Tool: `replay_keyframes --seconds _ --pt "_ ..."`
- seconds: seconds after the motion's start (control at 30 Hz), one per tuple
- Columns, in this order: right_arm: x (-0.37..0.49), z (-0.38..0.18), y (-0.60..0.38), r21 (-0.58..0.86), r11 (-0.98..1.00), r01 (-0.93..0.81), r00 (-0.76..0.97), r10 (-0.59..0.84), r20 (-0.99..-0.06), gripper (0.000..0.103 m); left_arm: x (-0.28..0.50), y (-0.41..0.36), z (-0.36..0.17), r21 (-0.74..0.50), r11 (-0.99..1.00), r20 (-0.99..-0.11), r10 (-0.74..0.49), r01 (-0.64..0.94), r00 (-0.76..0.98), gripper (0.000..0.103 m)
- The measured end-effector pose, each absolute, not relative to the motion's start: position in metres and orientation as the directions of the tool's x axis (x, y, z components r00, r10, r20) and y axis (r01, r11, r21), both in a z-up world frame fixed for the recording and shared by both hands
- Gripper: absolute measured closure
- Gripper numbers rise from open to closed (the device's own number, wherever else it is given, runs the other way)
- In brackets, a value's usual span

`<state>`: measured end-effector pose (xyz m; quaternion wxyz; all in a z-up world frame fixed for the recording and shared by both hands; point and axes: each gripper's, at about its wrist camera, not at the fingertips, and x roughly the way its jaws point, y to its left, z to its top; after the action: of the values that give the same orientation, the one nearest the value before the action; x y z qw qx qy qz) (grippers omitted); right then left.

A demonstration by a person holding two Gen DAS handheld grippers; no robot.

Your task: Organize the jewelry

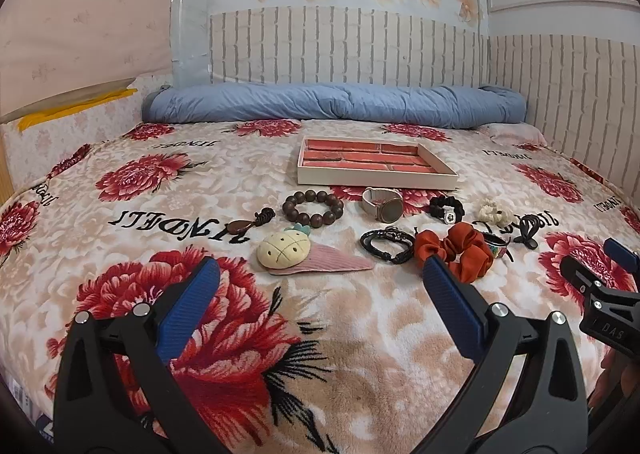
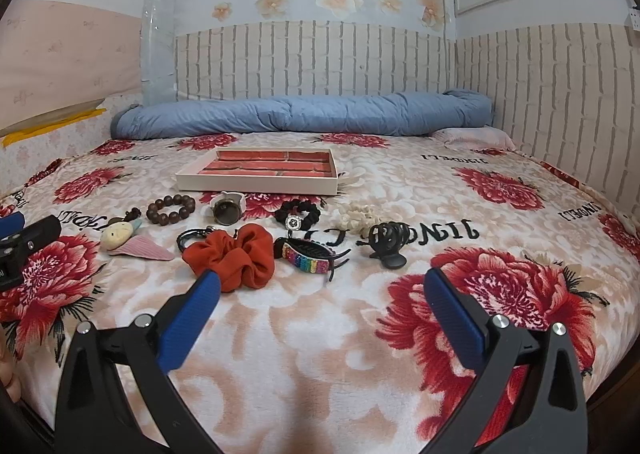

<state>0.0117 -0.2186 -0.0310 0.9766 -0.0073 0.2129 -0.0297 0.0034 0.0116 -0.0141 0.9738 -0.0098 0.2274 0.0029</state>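
A shallow box (image 1: 376, 177) (image 2: 256, 184) with a red brick-pattern lining lies on the floral bed cover. In front of it lie a wooden bead bracelet (image 1: 313, 208) (image 2: 171, 208), a watch (image 1: 384, 204) (image 2: 226, 207), a pineapple hair clip (image 1: 285, 250) (image 2: 120, 234), an orange scrunchie (image 1: 460, 250) (image 2: 236, 254), a black cord bracelet (image 1: 386, 244), a black hair tie with a charm (image 1: 446, 210) (image 2: 298, 214), a cream scrunchie (image 1: 494, 211) (image 2: 358, 217), a rainbow claw clip (image 2: 308, 256) and a black claw clip (image 2: 386, 240). My left gripper (image 1: 320, 274) is open and empty, short of the pineapple clip. My right gripper (image 2: 320, 282) is open and empty, near the scrunchie.
A rolled blue quilt (image 1: 332, 102) (image 2: 300, 110) lies along the headboard behind the box. A brick-pattern wall (image 1: 580, 102) runs along the bed's right side. The right gripper's body (image 1: 600, 294) shows at the right edge of the left wrist view.
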Motion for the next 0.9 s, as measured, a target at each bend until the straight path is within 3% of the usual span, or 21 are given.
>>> replay_keyframes --seconds 0.53,0.9 --pt "0.020 -0.032 -0.216 -0.070 0.996 0.063 0.906 -0.086 -0.415 0.004 0.009 0.011 -0.017 -0.005 1.000 -0.448 0.014 -0.019 0.894 0.005" --pt "0.031 -0.027 -0.216 -0.104 0.994 0.031 0.902 -0.073 -0.426 0.004 0.023 0.020 -0.021 -0.001 1.000 -0.498 0.018 -0.022 0.867 0.005"
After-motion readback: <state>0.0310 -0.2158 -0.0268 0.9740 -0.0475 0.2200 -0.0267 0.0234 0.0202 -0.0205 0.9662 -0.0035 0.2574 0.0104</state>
